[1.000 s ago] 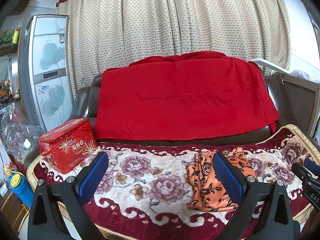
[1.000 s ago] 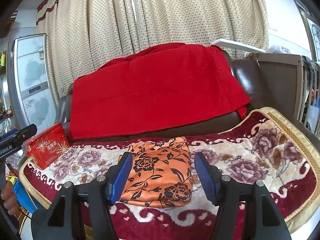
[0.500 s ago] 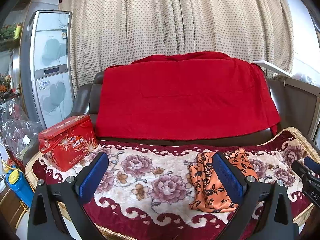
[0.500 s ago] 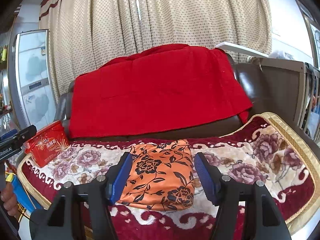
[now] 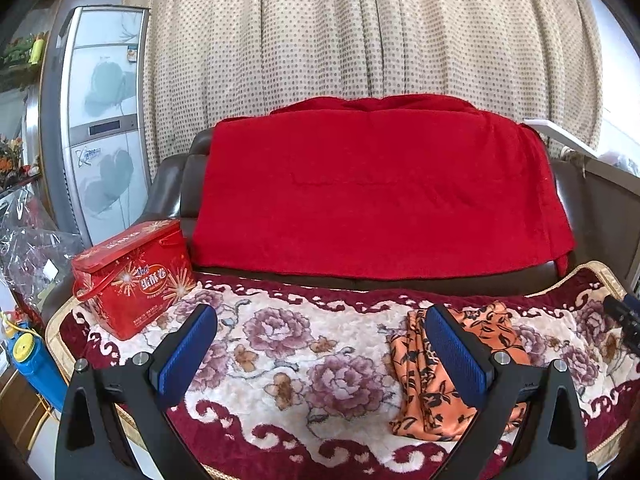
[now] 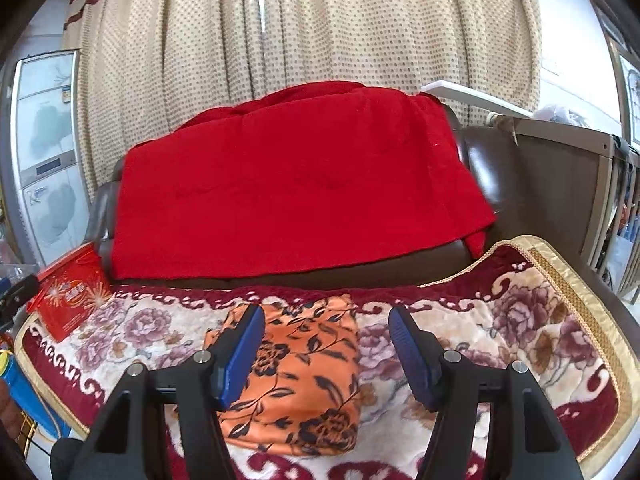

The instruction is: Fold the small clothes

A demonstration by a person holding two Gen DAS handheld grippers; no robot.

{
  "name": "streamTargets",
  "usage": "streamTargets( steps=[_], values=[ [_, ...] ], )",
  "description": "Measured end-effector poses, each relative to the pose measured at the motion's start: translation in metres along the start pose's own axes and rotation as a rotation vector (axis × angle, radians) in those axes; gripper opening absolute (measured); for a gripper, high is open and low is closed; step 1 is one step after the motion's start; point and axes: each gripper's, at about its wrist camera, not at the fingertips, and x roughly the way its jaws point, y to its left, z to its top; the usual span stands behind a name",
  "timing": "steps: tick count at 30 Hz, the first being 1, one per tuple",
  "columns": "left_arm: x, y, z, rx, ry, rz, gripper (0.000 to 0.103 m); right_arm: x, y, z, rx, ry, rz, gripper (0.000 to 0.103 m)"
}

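- Both views sit a little farther back from the orange garment than a second ago: it shows smaller and lower between the fingers, and more curtain fills the top of each view. The garment itself has not shifted on the blanket.
- Orange garment (image 6: 296,372): folded into a compact rectangle, lying flat on the flowered blanket (image 6: 500,344), in front of the red throw (image 6: 296,184) draped over the sofa back. Seen from the left side, its near edge shows stacked layers.
- Right tongs (image 6: 326,354): jaws apart, nothing between the pads; the garment lies beyond and below them, not touched.
- Left tongs (image 5: 320,354): jaws wide apart, empty; the garment lies behind the right-hand finger in that view, the bare blanket behind the gap.
- Judgement: the fold looks finished or nearly so, with both tools clear of the garment.
- Risk 1: the cloth looks thin and slick; a pad brushing the top layer on a return pass could drag it and open the fold.
- Risk 2: the blanket pile is deep; a low pinch at the garment's edge could catch blanket as well and tug both.
- Risk 3: gripping only the upper layer of the stacked edge would peel the rectangle apart on lifting.
- Red box (image 5: 132,276): well to the left of the garment, so it is unlikely to interfere.
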Motion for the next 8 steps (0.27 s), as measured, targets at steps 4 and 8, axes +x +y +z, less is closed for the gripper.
streamTargets(
  steps=[4, 8],
  values=[
    [0.018, 0.006, 0.002, -0.01, 0.021, -0.018, 0.103, 0.013, -0.003, 0.008, -0.041, 0.002, -0.031, 0.068],
    [0.061, 0.033, 0.004, -0.035, 0.031, -0.02, 0.103, 0.049, -0.022, 0.005, -0.054, 0.052, -0.052, 0.074]
  ],
)
